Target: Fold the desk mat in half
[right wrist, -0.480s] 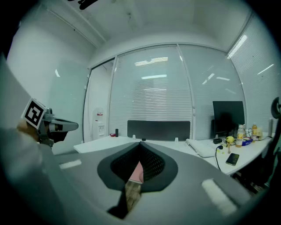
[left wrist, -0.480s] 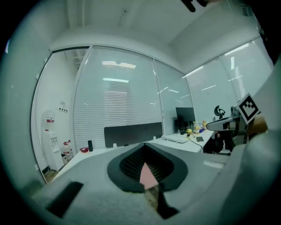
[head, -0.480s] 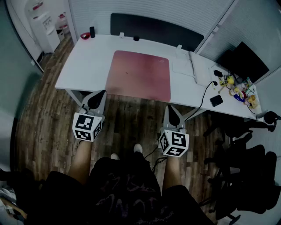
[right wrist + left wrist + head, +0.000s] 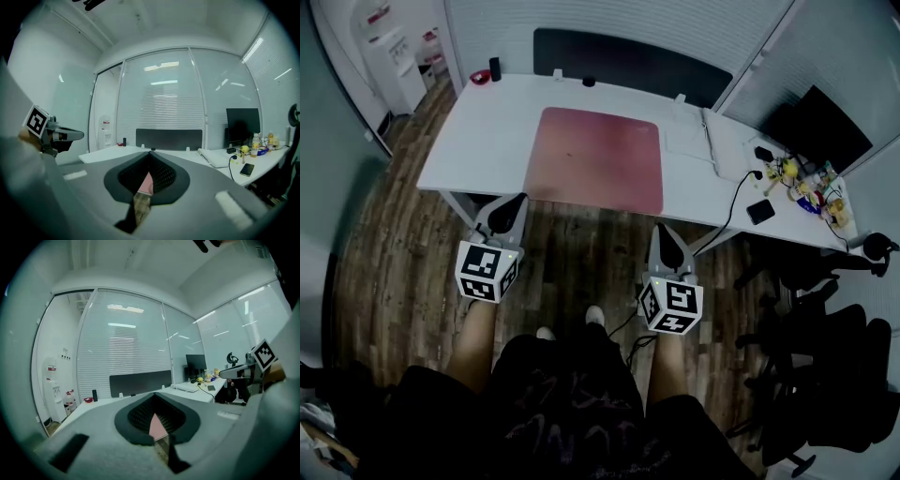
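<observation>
A pink desk mat (image 4: 595, 159) lies flat and unfolded on the white desk (image 4: 487, 127), its near edge along the desk's front edge. My left gripper (image 4: 505, 208) hangs in front of the desk over the wooden floor, below the mat's near left corner, jaws shut and empty. My right gripper (image 4: 666, 236) is held likewise below the mat's near right corner, shut with nothing in it. A sliver of the mat (image 4: 157, 426) shows through the closed jaws in the left gripper view, and the mat (image 4: 146, 183) again in the right gripper view.
A dark screen panel (image 4: 628, 61) runs along the desk's back edge. A keyboard (image 4: 689, 141), a phone (image 4: 760, 213), a cable and several small items crowd the desk's right end. A red dish (image 4: 480, 77) and dark cylinder stand back left. Black chairs (image 4: 825, 347) are at the right.
</observation>
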The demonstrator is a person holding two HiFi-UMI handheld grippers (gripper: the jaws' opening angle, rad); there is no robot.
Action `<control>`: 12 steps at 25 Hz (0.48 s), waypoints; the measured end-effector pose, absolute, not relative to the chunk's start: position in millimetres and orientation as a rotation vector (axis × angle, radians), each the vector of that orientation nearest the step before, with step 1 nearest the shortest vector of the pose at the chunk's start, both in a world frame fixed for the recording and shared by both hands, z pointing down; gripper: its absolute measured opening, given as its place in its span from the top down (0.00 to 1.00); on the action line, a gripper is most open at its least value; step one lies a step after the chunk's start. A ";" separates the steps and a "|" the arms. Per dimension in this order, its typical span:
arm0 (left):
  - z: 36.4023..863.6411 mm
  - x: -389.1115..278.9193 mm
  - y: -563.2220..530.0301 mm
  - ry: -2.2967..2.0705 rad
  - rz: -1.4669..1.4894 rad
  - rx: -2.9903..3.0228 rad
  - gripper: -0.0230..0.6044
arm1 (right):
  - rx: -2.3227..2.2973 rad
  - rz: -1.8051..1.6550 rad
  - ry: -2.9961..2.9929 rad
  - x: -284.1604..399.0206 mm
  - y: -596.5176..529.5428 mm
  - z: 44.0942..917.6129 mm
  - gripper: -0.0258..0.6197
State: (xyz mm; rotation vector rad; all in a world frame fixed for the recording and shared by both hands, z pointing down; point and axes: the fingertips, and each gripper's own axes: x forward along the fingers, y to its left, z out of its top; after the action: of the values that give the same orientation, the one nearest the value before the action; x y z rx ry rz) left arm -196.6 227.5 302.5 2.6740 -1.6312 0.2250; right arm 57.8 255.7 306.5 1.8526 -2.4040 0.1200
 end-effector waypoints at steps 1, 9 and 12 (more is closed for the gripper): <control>302.7 -196.3 228.2 -1.627 0.227 2.675 0.96 | 1.853 0.111 -2.401 57.5 256.7 305.8 0.95; 309.9 -195.4 233.2 -1.584 0.216 2.685 0.96 | 1.876 0.098 -2.359 56.6 267.0 308.4 0.95; 314.9 -197.5 236.4 -1.561 0.219 2.688 0.96 | 1.895 0.117 -2.346 56.0 271.8 311.5 0.95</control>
State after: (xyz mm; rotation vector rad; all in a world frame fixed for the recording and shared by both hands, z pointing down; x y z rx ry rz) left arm -197.5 236.4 314.9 2.6884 -1.5608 0.2191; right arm 56.0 271.8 311.5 1.8951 -2.3456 0.1165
